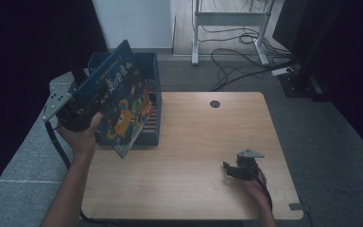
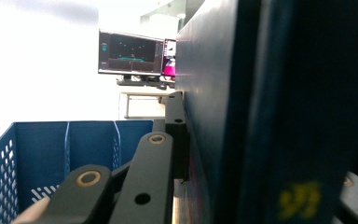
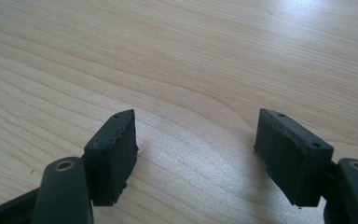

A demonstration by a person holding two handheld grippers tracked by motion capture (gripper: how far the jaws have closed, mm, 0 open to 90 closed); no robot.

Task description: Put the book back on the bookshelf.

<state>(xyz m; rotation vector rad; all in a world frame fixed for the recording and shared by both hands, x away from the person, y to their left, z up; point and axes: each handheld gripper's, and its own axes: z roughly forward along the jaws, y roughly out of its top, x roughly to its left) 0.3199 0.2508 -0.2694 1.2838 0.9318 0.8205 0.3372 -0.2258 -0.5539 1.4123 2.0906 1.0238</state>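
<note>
A dark blue perforated plastic file box point(image 1: 152, 101) stands at the nine o'clock edge of my light wooden table point(image 1: 203, 142), its open top facing up. A small round grey cable hole point(image 1: 214, 104) sits in the table top toward twelve o'clock. Beyond the table, at twelve o'clock on the grey floor, black cables point(image 1: 236, 56) trail around the feet of a white metal frame point(image 1: 229, 21). In the left gripper view, a dark monitor point(image 2: 129, 52) stands on a far desk, past the box's blue slotted wall point(image 2: 65, 154).

My left hand-held gripper point(image 1: 68, 111) is clamped on the spine edge of a blue picture book with orange cartoon figures on its hard cover point(image 1: 120, 106). The book is tilted, held up over the box with its lower corner hanging past the box's front wall toward six o'clock, above the table. In the left gripper view the book's dark cover point(image 2: 270, 112) stands edge-on right against the jaw.

My right hand-held gripper point(image 1: 238, 169) rests near the table's five o'clock corner, well apart from the book and box. Its jaws stand apart with bare wood point(image 3: 196, 154) between them, holding nothing.
</note>
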